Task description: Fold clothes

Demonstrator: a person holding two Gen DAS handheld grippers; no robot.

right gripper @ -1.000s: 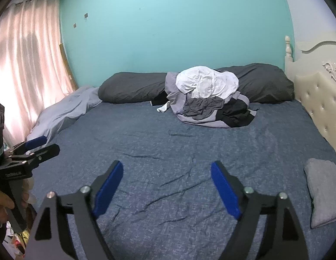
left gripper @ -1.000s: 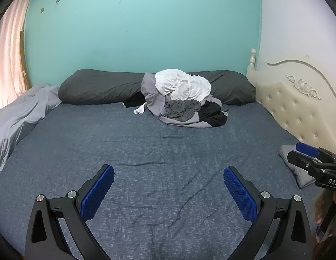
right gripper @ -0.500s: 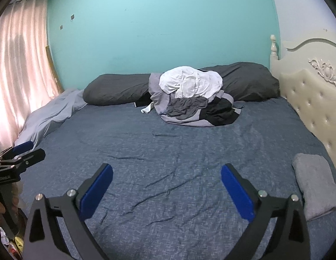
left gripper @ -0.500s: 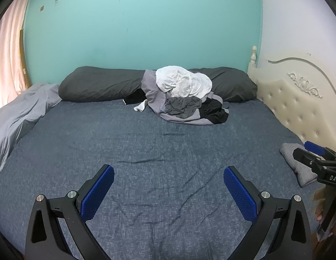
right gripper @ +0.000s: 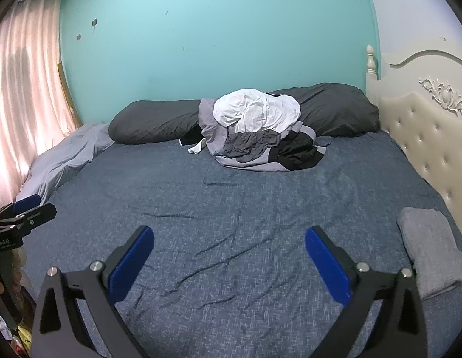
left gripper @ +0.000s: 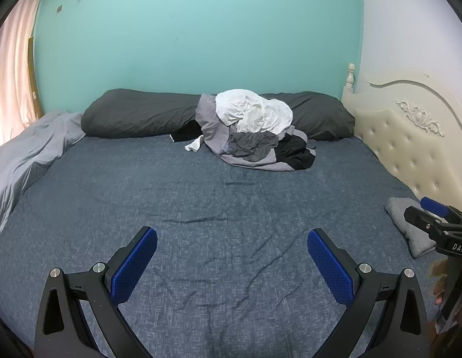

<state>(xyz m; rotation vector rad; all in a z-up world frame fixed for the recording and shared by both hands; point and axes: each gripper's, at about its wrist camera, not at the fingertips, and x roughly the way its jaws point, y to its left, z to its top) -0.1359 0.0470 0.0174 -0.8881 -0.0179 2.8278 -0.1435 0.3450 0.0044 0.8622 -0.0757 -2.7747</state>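
A heap of unfolded clothes (left gripper: 254,131) in white, grey and black lies at the far side of the bed, against the dark pillows; it also shows in the right wrist view (right gripper: 260,134). A folded grey garment (right gripper: 430,247) lies at the bed's right edge near the headboard, also in the left wrist view (left gripper: 407,226). My left gripper (left gripper: 232,256) is open and empty over the near part of the blue sheet. My right gripper (right gripper: 229,253) is open and empty too, well short of the heap.
The blue bed sheet (left gripper: 219,203) is wrinkled. Long dark pillows (left gripper: 141,116) lie along the teal wall. A light grey duvet (left gripper: 25,161) is bunched at the left edge. A cream tufted headboard (right gripper: 433,137) stands on the right. Pink curtains (right gripper: 22,89) hang at left.
Both grippers have drifted slightly; the right wrist view has swung left, so the heap and folded garment sit further right in it. The right gripper's jaws stand wider than a second ago.
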